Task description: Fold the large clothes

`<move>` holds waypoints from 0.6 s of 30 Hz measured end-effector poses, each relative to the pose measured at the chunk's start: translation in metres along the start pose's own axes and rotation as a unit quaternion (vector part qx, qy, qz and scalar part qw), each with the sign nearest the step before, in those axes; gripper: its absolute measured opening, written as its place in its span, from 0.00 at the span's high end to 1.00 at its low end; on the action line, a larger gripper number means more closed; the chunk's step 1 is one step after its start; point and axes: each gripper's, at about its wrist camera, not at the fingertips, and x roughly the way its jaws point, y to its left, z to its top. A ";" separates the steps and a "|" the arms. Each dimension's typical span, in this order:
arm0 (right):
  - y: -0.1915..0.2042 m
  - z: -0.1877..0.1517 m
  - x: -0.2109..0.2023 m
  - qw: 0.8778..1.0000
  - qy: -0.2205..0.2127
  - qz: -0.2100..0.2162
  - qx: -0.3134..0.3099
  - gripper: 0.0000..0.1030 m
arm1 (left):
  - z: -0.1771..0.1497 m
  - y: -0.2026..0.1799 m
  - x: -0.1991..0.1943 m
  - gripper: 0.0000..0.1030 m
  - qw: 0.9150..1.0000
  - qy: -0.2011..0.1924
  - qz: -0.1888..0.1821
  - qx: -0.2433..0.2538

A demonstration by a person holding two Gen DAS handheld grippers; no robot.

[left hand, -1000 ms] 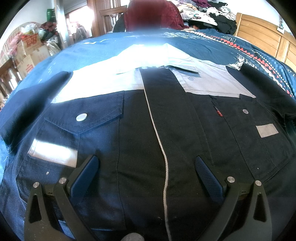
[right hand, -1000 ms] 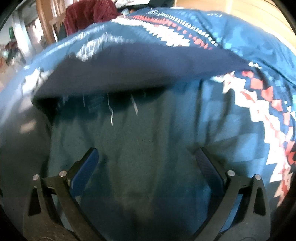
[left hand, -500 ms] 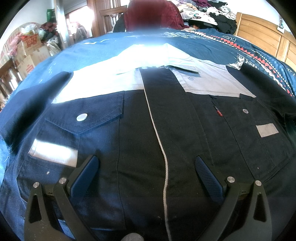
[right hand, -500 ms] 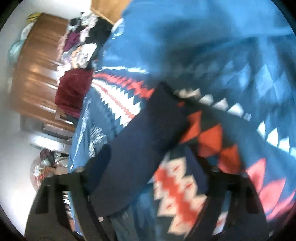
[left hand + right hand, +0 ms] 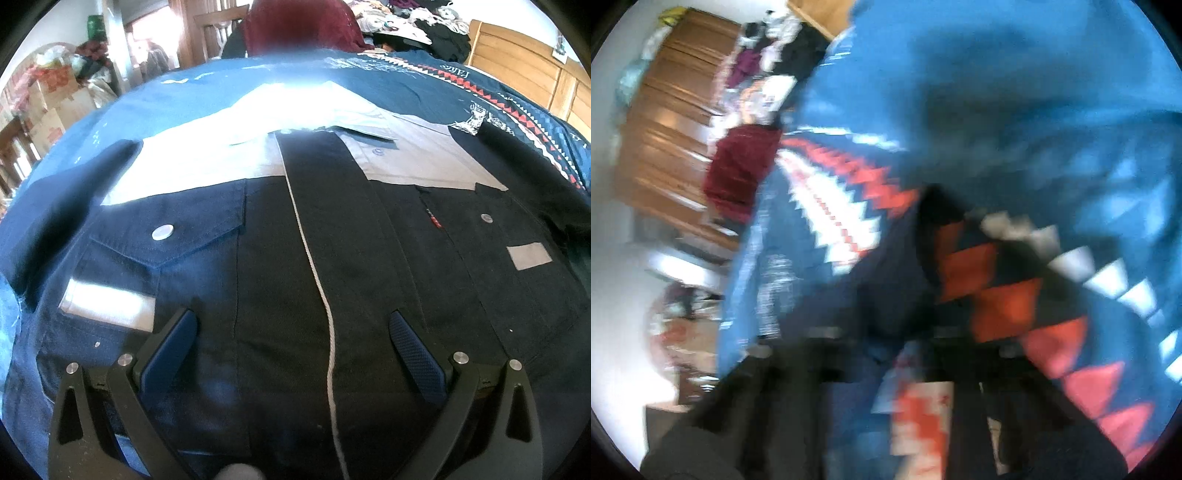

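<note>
two jaws spread wide on the left gripper (image 5: 291, 332), hovering low over the jacket (image 5: 332, 258), nothing between them. the jacket lies flat, front up, on the bed's blue patterned blanket (image 5: 207, 88), dark navy body with a pale grey yoke and collar (image 5: 303, 110) washed out by sunlight. a pale cord-like edge (image 5: 314, 258) runs down the front placket, right between the jaws. two chest pockets with flaps, each with a round silver button (image 5: 162, 232), and a grey strip (image 5: 529, 255) on each pocket. small red tab by the far pocket (image 5: 434, 221), its writing too small to read.

over to the right gripper (image 5: 886, 369): view tilted and badly smeared, dark navy cloth (image 5: 886, 266) running down between its fingers, the red and white zigzag blanket (image 5: 831, 206) behind. whether those jaws are closed on the cloth, cannot tell.

around the bed: cardboard boxes (image 5: 55, 107) at left holding a heap of stuff, a wooden headboard (image 5: 517, 59) at right, a pile of clothes (image 5: 417, 18) beyond, a maroon garment (image 5: 299, 26) at the far edge. white lettering on the blanket near the headboard, not legible.
</note>
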 end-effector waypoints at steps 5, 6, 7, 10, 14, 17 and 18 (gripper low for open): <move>0.128 -0.039 -0.013 0.989 0.006 0.083 -0.126 0.89 | 0.002 0.012 -0.021 0.00 0.999 -0.002 0.016 0.028; 0.157 -0.050 -0.011 0.984 0.012 0.101 -0.149 0.89 | 0.003 0.020 -0.031 0.00 0.999 -0.011 0.023 0.026; 0.195 -0.068 -0.005 0.976 0.024 0.127 -0.174 0.89 | 0.004 0.030 -0.042 0.00 0.999 -0.023 0.027 0.016; 0.281 -0.118 0.022 0.957 0.057 0.187 -0.213 0.89 | 0.008 0.075 -0.084 0.00 0.997 -0.061 0.039 -0.032; 0.376 -0.197 0.087 0.931 0.124 0.239 -0.247 0.89 | 0.004 0.143 -0.143 0.00 0.986 -0.115 0.068 -0.102; 0.428 -0.270 0.150 0.909 0.187 0.249 -0.276 0.90 | 0.001 0.191 -0.181 0.00 0.975 -0.149 0.091 -0.137; 0.444 -0.301 0.175 0.900 0.211 0.244 -0.293 0.90 | 0.000 0.206 -0.192 0.00 0.971 -0.160 0.102 -0.146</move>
